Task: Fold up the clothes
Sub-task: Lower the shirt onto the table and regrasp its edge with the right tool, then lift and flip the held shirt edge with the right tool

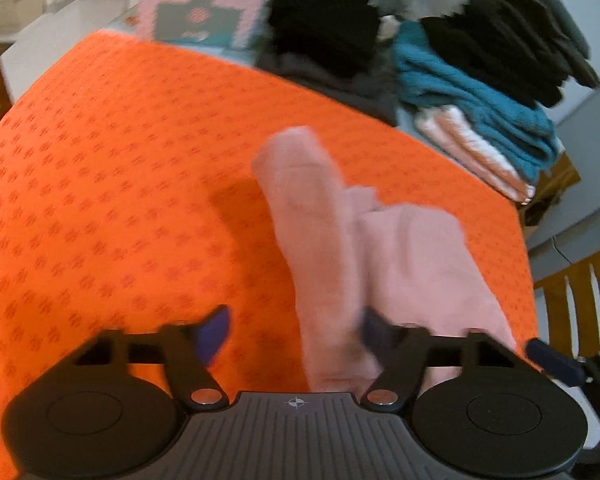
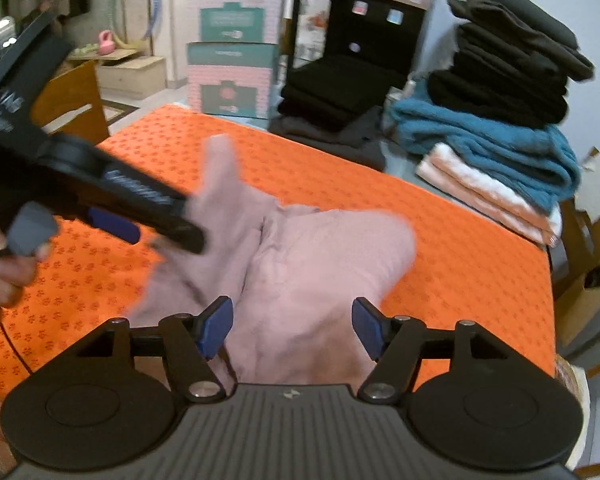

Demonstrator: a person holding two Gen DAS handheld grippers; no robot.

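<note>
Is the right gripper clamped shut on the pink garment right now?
No: in the right wrist view the right gripper stands wide open, its blue pads apart on either side of the pink garment.

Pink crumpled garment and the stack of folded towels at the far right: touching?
Apart. The right wrist view shows bare orange patterned tablecloth between the pink crumpled garment and the stack of folded towels.

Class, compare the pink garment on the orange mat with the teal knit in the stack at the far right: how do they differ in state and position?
The pink garment lies loose and crumpled; the teal knit is folded.
The pink garment sits alone on the orange mat; the teal knit is sandwiched in a stack, dark clothes above, pale towels below.
The pink garment looks smooth; the teal knit looks fuzzy and thick.
Both are soft textiles.
</note>
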